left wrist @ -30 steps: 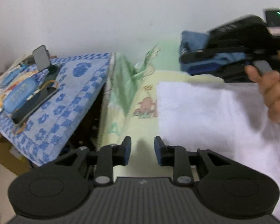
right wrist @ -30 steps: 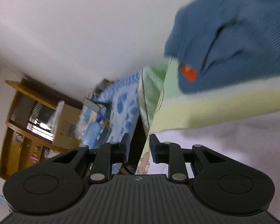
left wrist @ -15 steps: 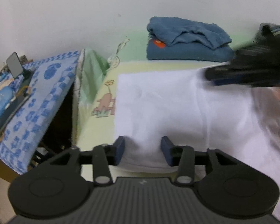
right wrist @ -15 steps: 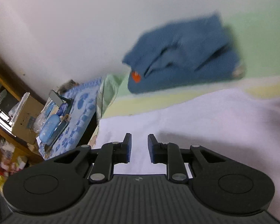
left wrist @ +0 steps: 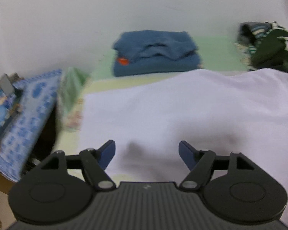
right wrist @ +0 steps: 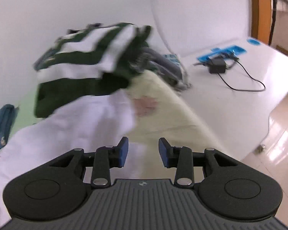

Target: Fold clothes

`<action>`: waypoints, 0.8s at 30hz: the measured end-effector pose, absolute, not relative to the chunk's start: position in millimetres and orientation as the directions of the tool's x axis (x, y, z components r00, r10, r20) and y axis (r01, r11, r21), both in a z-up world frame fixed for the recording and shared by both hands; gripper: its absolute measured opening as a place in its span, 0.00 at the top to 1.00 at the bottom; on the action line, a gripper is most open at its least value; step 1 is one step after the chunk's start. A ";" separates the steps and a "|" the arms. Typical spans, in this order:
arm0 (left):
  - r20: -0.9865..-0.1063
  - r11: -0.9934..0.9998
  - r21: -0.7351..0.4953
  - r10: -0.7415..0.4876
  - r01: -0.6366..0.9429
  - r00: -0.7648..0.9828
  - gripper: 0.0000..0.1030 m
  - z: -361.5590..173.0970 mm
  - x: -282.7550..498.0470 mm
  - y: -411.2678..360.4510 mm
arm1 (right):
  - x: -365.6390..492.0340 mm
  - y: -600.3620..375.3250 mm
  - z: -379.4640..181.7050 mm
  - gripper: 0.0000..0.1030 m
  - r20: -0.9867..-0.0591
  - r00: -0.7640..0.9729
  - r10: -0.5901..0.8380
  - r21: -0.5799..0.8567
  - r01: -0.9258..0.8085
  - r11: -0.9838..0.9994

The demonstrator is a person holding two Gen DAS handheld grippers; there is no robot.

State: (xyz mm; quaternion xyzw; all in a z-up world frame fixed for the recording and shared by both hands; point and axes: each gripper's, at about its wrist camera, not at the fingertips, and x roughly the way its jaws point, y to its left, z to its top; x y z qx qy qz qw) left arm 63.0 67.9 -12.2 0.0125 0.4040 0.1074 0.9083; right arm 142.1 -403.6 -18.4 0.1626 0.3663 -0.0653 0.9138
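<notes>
White garment flat on bed, long axis running left to right between both grippers.

Flat white cotton garment [left wrist: 182,111] directly under left gripper [left wrist: 146,152], fingers just opened wide, nothing pinched; right gripper [right wrist: 143,150], fingers just parting, empty, over its right end [right wrist: 82,126].

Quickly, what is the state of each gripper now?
Left gripper: open, just opening, empty, over the white cloth garment.
Right gripper: open, just opening, empty.

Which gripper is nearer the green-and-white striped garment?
Right. The right gripper hovers just before the striped garment; the left gripper sees it far off to one side.
</notes>
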 end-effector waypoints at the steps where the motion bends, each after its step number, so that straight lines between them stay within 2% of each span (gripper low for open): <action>1: -0.732 0.977 0.117 0.207 -0.181 0.649 0.27 -12.6 64.8 55.9 | 143.6 -413.3 -22.3 0.66 -0.703 0.711 0.017 0.262 0.237 0.935; 4: -0.730 0.979 0.131 0.203 -0.158 0.652 0.22 -13.5 69.7 20.7 | 148.6 -412.0 -31.1 0.66 -0.711 0.701 0.059 0.239 0.163 0.957; 8: -0.733 0.980 0.141 0.197 -0.138 0.651 0.21 -12.3 73.7 -14.7 | 154.5 -395.8 -38.4 0.66 -0.684 0.723 0.100 0.185 0.040 0.982; 10: -0.742 0.981 0.137 0.193 -0.136 0.642 0.19 -13.5 74.1 -25.5 | 156.9 -392.5 -40.2 0.65 -0.672 0.727 0.144 0.202 -0.007 0.979; 14: -0.768 0.980 0.126 0.195 -0.155 0.610 0.16 -21.3 73.9 -39.6 | 154.8 -379.8 -40.4 0.66 -0.652 0.742 0.156 0.149 -0.076 0.986; 20: -0.793 0.980 0.139 0.196 -0.142 0.577 0.14 -34.4 72.1 -57.9 | 149.9 -406.8 -42.3 0.66 -0.636 0.733 0.240 0.319 -0.033 0.947; 24: -0.798 0.980 0.152 0.196 -0.125 0.570 0.13 -39.2 73.1 -68.4 | 149.7 -406.7 -44.2 0.66 -0.620 0.742 0.256 0.322 -0.056 0.945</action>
